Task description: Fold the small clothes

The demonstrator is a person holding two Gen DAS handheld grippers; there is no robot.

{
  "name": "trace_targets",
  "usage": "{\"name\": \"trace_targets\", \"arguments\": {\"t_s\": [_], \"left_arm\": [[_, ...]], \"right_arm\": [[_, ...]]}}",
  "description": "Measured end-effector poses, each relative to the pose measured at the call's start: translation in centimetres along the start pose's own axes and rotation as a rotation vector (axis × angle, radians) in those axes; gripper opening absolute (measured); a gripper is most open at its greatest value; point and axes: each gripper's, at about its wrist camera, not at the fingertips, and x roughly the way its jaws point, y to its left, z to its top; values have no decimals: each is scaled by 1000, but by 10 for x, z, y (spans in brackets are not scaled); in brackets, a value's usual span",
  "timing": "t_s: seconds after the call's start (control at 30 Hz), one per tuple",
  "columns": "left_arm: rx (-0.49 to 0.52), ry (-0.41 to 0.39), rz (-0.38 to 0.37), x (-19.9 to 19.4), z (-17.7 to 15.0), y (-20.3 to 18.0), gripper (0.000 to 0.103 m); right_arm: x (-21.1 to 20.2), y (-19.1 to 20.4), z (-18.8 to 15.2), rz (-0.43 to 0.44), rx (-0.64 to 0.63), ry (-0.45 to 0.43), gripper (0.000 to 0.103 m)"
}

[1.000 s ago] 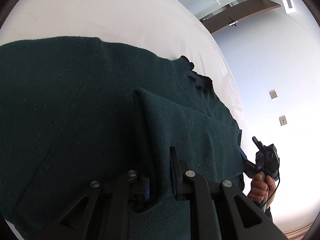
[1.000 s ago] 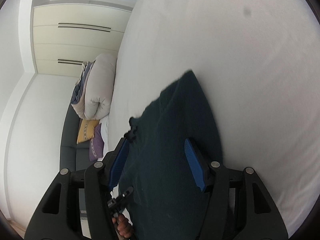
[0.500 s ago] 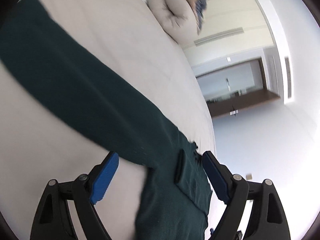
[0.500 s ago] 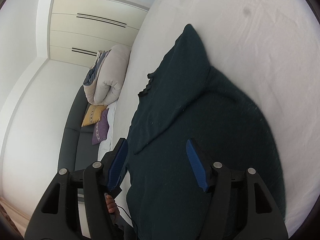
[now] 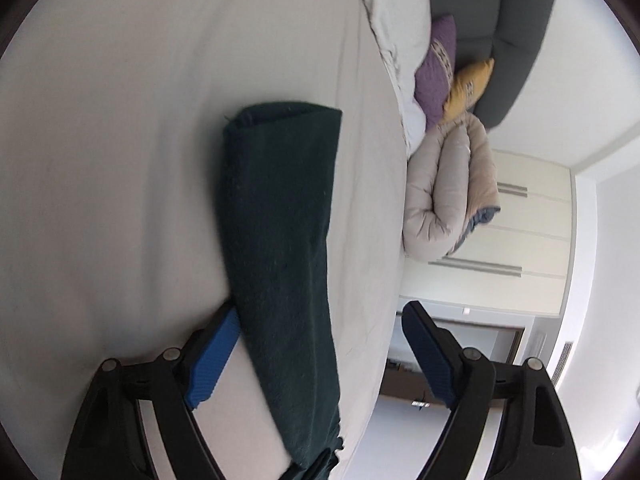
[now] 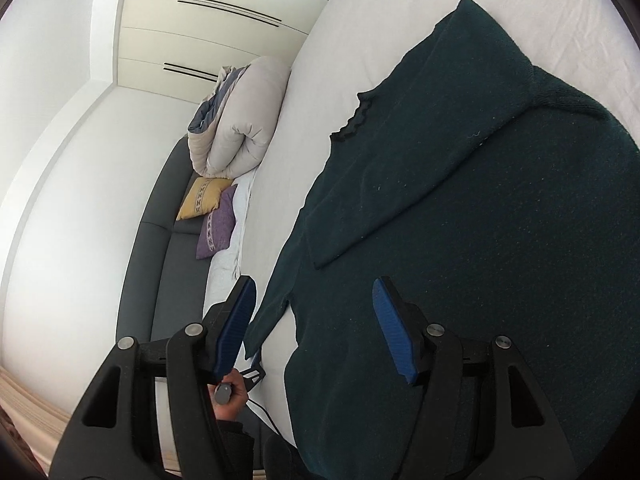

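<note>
A dark green knit sweater (image 6: 480,208) lies on the white bed (image 6: 360,28), with one sleeve folded across its body. Its other sleeve (image 5: 280,240) stretches out flat in the left wrist view, cuff at the far end. My left gripper (image 5: 320,352) is open and empty, with the sleeve passing between its blue pads. My right gripper (image 6: 316,328) is open and empty, held above the sweater's lower part. The hand holding the left gripper shows at the bottom of the right wrist view.
A rolled beige duvet (image 6: 236,132) sits at the bed's head, with a yellow cushion (image 6: 202,196) and a purple cushion (image 6: 216,224) against a grey headboard (image 6: 160,216). Cream wardrobe doors (image 6: 200,28) stand behind.
My left gripper let go of the folded sleeve, opened, and swung over to the other sleeve. My right gripper pulled back and up, so more of the sweater shows.
</note>
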Motion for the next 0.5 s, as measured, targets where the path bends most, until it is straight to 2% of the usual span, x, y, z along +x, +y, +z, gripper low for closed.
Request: {"name": "trace_targets", "arguments": {"t_s": [0.1,0.13,0.17,0.2,0.23,0.3,0.37,0.43,0.5], "left_arm": [[-17,-67,-10,3,3,-2,82],[11,-66,5,7,4,-6,68],[47,-44,22,13,4,-10,37],[72,-8,44,20,4,-10,26],[81,18,68,27,4,-9,7],[109,15,87,27,1,-9,6],[209,10,102,26,-9,-28,6],[373,37,116,30,-33,-60,6],[605,96,141,43,-75,-101,6]], "right_arm": [[-2,5,-6,-2,4,-3,60],[-3,6,-8,-2,4,-4,60],[-4,7,-8,-4,3,-5,60],[-3,8,-8,-6,1,-7,60],[-4,9,-8,-8,-4,-9,60],[-6,10,-9,-11,-9,-17,60],[-1,7,-3,-9,0,-22,60],[-2,3,-2,-7,7,-23,60],[-3,-1,3,-7,12,-25,60]]}}
